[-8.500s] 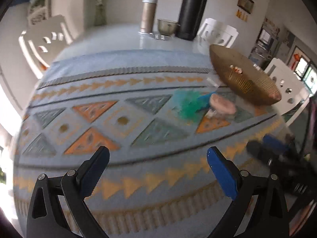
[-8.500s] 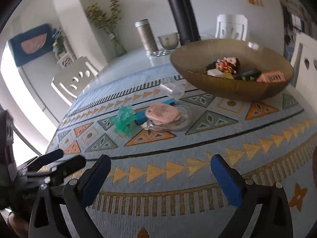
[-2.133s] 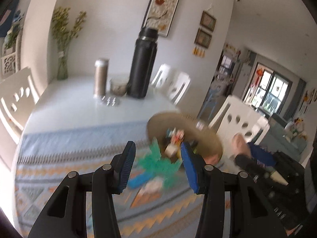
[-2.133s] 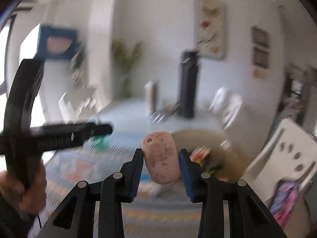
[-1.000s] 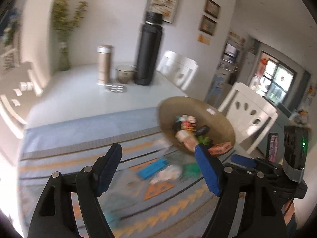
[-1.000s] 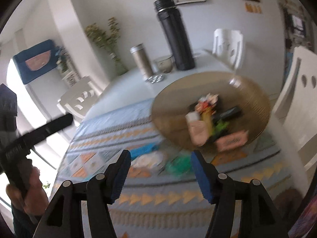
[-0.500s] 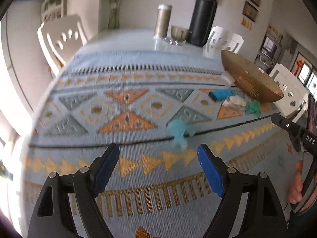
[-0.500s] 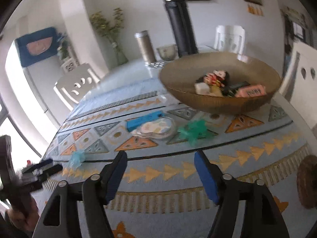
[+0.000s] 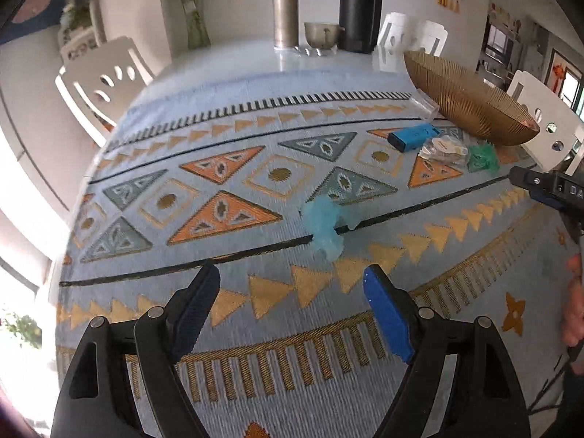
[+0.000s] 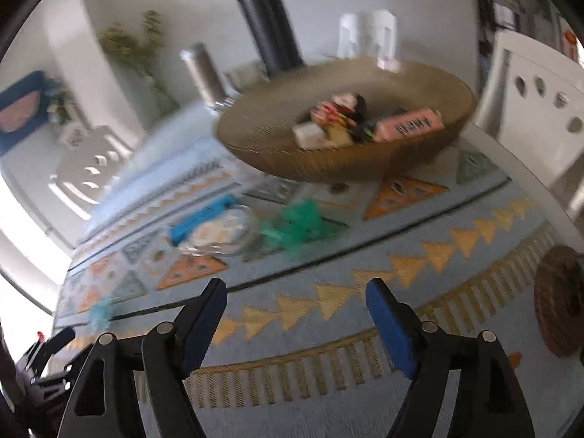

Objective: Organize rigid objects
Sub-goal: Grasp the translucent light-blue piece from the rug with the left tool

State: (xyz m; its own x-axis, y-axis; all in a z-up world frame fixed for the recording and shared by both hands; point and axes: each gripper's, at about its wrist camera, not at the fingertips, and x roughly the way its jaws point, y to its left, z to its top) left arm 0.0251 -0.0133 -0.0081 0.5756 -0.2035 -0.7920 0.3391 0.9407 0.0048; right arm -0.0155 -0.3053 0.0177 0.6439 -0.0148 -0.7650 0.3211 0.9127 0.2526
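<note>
My left gripper is open and empty, low over the patterned cloth. A pale blue translucent piece lies just beyond its fingertips. Farther right lie a blue box, a clear round container and a green toy, all beside the golden bowl. My right gripper has its jaws opening with nothing between them. It faces the green toy, the clear container and the blue box. Behind them the bowl holds a pink box and several small items.
A black flask, a steel canister and a small metal cup stand at the table's far end. White chairs ring the table. A brown woven coaster lies at the right edge. A person's hand shows on the right.
The pink speckled piece is gone from the right gripper, whose jaws now stand wider. Both grippers have sunk and tilted down toward the cloth. The pale blue piece now lies near the left gripper.
</note>
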